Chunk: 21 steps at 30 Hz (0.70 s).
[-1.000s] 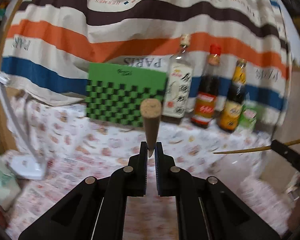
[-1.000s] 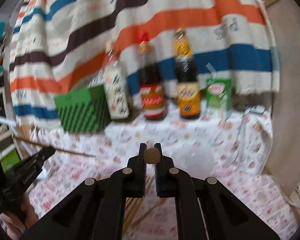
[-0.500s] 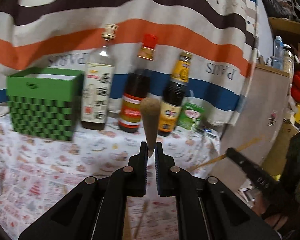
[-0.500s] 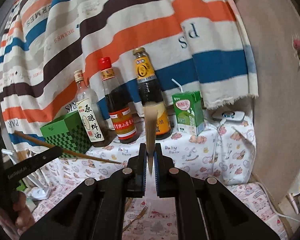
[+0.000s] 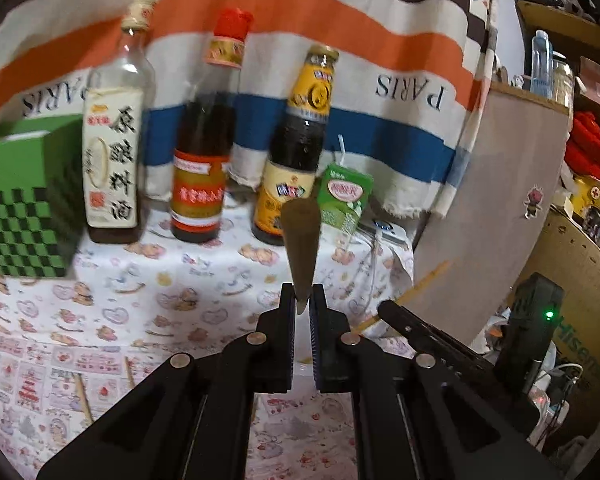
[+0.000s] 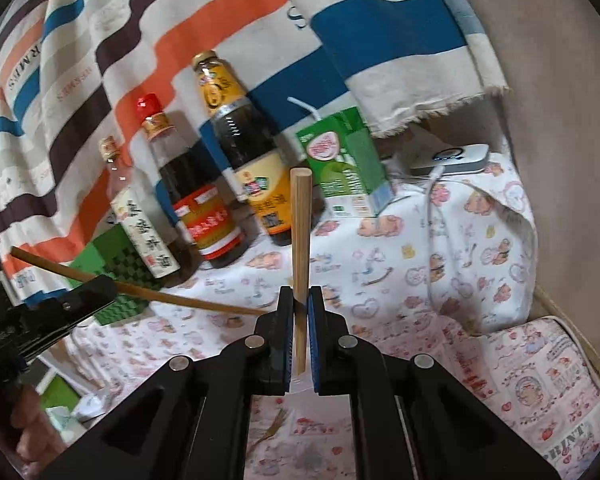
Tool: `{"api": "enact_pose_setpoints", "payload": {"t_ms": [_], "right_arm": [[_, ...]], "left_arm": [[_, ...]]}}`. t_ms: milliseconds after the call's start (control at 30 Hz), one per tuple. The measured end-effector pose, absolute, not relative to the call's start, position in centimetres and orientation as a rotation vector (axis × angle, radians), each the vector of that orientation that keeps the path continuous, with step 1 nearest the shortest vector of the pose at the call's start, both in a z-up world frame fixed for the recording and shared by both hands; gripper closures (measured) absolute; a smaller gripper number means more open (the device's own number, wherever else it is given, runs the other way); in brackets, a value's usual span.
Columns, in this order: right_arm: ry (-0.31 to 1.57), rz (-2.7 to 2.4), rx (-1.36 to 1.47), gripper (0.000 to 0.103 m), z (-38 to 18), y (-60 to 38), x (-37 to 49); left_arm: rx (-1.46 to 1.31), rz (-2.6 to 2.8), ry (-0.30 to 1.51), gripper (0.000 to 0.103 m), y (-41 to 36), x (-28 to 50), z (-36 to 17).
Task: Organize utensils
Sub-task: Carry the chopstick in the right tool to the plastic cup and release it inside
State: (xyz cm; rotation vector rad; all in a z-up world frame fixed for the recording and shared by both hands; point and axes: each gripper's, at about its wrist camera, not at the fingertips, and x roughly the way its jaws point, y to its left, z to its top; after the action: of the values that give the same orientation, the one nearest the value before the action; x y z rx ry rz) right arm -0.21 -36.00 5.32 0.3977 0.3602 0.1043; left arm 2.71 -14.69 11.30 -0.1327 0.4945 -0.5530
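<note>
— Both sets of jaws are pinched tight: the left gripper (image 5: pixel 303 300) clamps a chopstick (image 5: pixel 301 244), the right gripper (image 6: pixel 300 304) clamps another chopstick (image 6: pixel 301 240).

— And around them?

— Both sticks are held up above the table (image 6: pixel 440 264). Along its back edge: a green checkered box (image 5: pixel 16 216), three sauce bottles (image 5: pixel 198 152), and a green drink carton (image 6: pixel 340 164) towards the right corner.

1. A lived-in home corner, probably a makeshift kitchen spot: three sauce bottles (image 5: pixel 198 136) and a green drink carton (image 5: pixel 343 197) stand on the worktop (image 5: pixel 148 292).
2. A cartoon-print cloth covers it; a striped blanket (image 5: pixel 380 20) hangs behind.
3. Cluttered shelves (image 5: pixel 572 92), blurred, suggest household storage.
</note>
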Motion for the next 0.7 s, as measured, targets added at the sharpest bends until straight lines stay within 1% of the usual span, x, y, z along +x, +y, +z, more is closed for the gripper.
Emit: {"api": "enact_pose_setpoints", "payload": {"t_ms": [300,500,533,567,633,700], "right_arm": [[0.411,0.108,0.507,0.095,3.3,-37.6,1.1],[0.424,0.113,0.498,0.094,3.3,-37.4,1.1],[0.43,0.119,0.504,0.091,3.2,-37.4,1.1],[0.438,0.122,0.509,0.084,3.1,-37.4,1.2],[0.442,0.11,0.515,0.075,2.9,-37.5,1.3],[0.447,0.106,0.506,0.071,2.9,-37.6,1.3]], "left_arm": [[-0.126,-0.501,0.564,0.097,-16.0,4.6,8.7],[-0.12,-0.49,0.584,0.097,-16.9,5.2,7.7],[-0.12,-0.488,0.59,0.097,-16.9,5.5,7.6],[-0.125,-0.489,0.596,0.097,-17.0,5.7,7.5],[-0.134,-0.489,0.607,0.097,-17.0,6.2,7.2],[-0.135,-0.486,0.619,0.097,-17.1,6.6,6.9]]}}
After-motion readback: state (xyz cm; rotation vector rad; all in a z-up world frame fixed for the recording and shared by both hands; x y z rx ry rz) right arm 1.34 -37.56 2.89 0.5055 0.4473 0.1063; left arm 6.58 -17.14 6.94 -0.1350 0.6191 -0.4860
